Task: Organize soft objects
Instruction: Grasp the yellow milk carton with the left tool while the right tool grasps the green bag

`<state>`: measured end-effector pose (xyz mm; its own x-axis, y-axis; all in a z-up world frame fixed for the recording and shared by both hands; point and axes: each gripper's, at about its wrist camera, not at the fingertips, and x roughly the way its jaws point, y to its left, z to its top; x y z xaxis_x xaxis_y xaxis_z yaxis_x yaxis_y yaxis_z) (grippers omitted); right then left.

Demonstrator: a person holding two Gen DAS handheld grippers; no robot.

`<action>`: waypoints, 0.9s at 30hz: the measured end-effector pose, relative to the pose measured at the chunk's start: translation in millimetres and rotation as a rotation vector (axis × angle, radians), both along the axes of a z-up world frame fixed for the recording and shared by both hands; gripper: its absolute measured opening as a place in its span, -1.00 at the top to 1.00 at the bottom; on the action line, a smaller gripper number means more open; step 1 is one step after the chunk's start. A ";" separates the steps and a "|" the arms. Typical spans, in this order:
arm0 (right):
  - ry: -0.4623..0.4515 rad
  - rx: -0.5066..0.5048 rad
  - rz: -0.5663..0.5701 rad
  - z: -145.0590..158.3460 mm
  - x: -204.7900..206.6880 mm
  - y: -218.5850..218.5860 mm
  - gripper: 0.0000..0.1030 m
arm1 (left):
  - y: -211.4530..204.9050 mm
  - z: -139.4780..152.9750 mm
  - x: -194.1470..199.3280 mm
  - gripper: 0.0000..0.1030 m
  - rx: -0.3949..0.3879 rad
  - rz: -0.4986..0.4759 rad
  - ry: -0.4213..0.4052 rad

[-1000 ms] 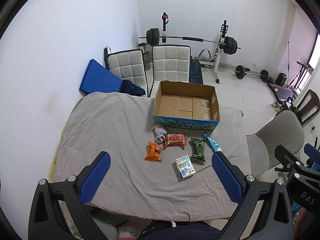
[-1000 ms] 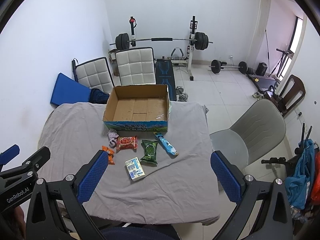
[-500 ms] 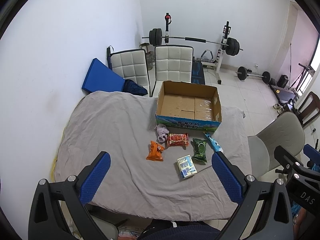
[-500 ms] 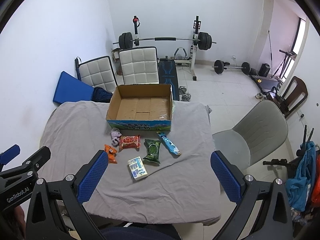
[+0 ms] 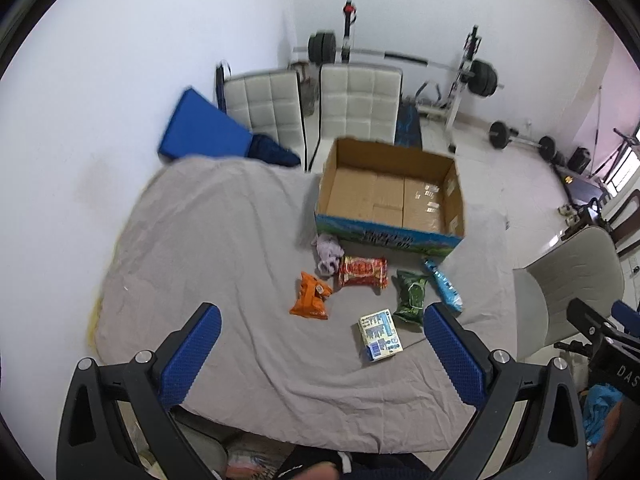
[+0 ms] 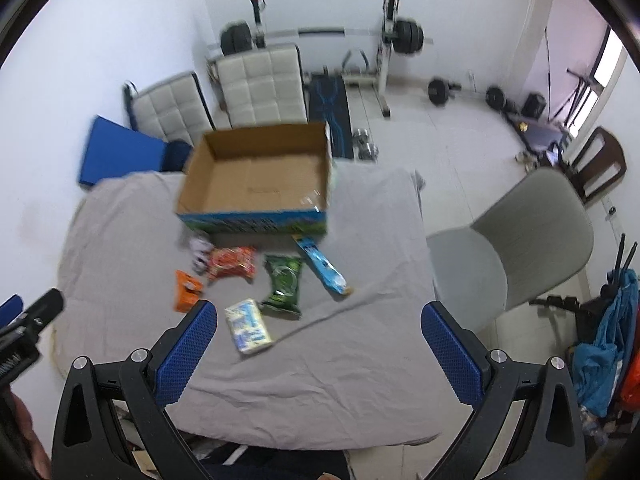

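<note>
An open, empty cardboard box [image 5: 390, 196] [image 6: 256, 178] stands at the far side of a table under a grey cloth [image 5: 208, 248] [image 6: 360, 340]. In front of it lie an orange packet [image 5: 310, 296] [image 6: 185, 291], a red packet [image 5: 363, 272] [image 6: 232, 264], a green packet [image 5: 411, 296] [image 6: 283, 282], a blue packet [image 5: 442, 286] [image 6: 322, 270], a pale purple soft item [image 5: 328, 254] [image 6: 200, 249] and a small white-blue pack [image 5: 379, 334] [image 6: 248, 326]. My left gripper [image 5: 320, 354] and right gripper [image 6: 318, 356] are both open and empty, above the table's near edge.
A grey chair [image 5: 568, 280] [image 6: 520, 240] stands right of the table. Two white padded chairs [image 5: 360, 100] [image 6: 260, 84] and a blue mat [image 5: 200, 132] [image 6: 120, 156] are behind it. A barbell rack [image 5: 460, 76] [image 6: 384, 36] stands at the back wall.
Both grippers have moved forward toward the table, so the packets and box appear closer. Nothing on the table has moved. Both grippers stay open.
</note>
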<state>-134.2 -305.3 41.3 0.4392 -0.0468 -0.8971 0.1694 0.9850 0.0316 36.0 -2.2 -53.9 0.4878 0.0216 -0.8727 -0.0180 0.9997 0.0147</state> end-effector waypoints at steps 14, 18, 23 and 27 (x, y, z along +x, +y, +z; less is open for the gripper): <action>0.378 0.116 0.061 -256.4 136.6 -40.4 -0.98 | -58.2 -275.8 90.9 -0.72 -0.148 0.046 0.587; 0.450 0.159 0.074 -293.9 153.7 -30.3 -0.98 | -82.9 -335.7 97.1 -0.72 -0.164 0.053 0.711; 0.504 0.193 0.093 -316.8 167.7 -11.5 -0.98 | -99.3 -375.3 100.1 -0.55 -0.140 0.051 0.769; 0.532 0.244 0.106 -328.4 178.6 1.7 -0.95 | -94.1 -376.2 96.4 -0.20 -0.113 0.058 0.753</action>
